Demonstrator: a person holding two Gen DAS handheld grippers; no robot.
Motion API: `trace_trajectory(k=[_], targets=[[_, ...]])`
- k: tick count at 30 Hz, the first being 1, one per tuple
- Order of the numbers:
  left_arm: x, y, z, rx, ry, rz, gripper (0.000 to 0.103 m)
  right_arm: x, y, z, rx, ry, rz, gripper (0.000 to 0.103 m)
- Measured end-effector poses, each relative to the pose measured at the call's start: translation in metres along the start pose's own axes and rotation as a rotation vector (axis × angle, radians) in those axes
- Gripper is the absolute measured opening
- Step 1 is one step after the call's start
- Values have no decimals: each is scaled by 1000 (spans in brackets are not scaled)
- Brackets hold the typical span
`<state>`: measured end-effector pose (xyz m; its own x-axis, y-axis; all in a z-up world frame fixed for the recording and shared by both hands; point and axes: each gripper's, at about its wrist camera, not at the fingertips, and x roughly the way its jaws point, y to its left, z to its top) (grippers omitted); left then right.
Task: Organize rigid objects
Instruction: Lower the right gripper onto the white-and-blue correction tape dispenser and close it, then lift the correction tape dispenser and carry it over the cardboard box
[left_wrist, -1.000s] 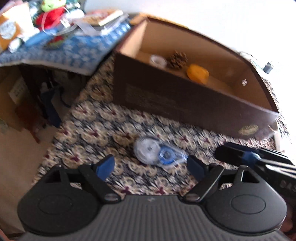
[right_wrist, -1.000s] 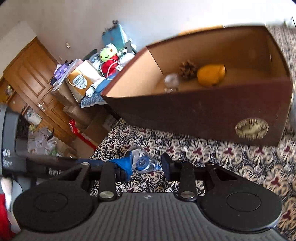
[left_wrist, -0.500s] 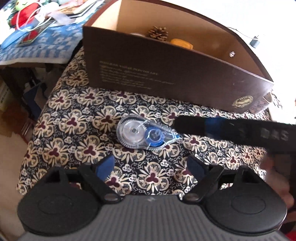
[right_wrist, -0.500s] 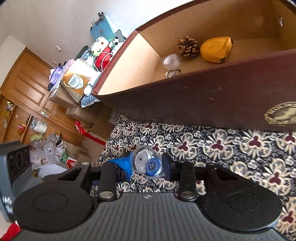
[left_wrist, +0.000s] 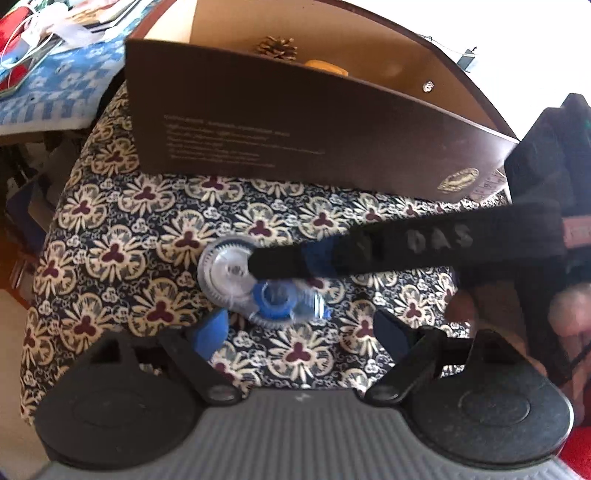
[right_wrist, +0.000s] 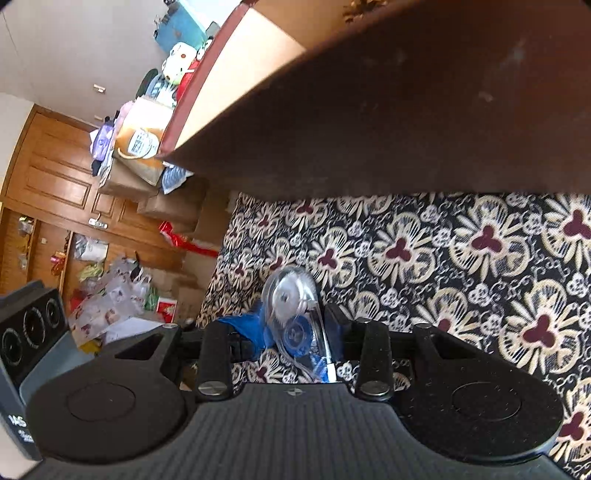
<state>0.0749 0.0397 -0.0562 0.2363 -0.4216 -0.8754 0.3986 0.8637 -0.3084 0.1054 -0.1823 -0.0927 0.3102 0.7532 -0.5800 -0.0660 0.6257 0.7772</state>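
A clear and blue correction tape dispenser (left_wrist: 255, 280) lies on the patterned cloth (left_wrist: 147, 229) in front of a brown cardboard box (left_wrist: 295, 129). My right gripper (right_wrist: 297, 328) has closed on the dispenser (right_wrist: 295, 317), its fingers at either side; one right finger (left_wrist: 280, 260) crosses over the dispenser in the left wrist view. My left gripper (left_wrist: 301, 328) is open and empty, just short of the dispenser. Inside the box are a pine cone (left_wrist: 277, 48) and an orange object (left_wrist: 327, 66).
A blue checked cloth with clutter (left_wrist: 44, 81) lies at the far left. In the right wrist view the box wall (right_wrist: 406, 110) looms close above, with wooden cupboards (right_wrist: 55, 184), stacked cartons and soft toys (right_wrist: 177, 66) off the table's left edge.
My right gripper has moved forward and down over the dispenser and closed on it. My left gripper has come nearer to it, staying open. The box looms larger.
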Motion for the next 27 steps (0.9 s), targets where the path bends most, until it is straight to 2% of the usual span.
trace_trajectory(k=[8,12,14,19,23,25,26,27], targets=[[1,3,1,55,-36,14,85,-4,-15,-2,113,1,60,20],[3,-2,3,57,-51,36,85,-6,-13,-5,94,8,76,21],[7,-5,5,70,-55,64,88,-8,-14,-5,82,4,73,19],[14,-14,6,107,-71,101,88,-8,-27,-5,179,-11,128,17],[17,-19,3,111,-86,119,86,-16,-30,-8,139,-24,131,16],[18,-23,1,123,-96,131,83,-22,-28,-9,107,-51,117,22],[15,-25,-3,131,-101,136,80,-25,-29,-8,97,-59,109,21],[15,-27,-5,136,-106,148,58,-25,-31,-8,97,-61,111,20]])
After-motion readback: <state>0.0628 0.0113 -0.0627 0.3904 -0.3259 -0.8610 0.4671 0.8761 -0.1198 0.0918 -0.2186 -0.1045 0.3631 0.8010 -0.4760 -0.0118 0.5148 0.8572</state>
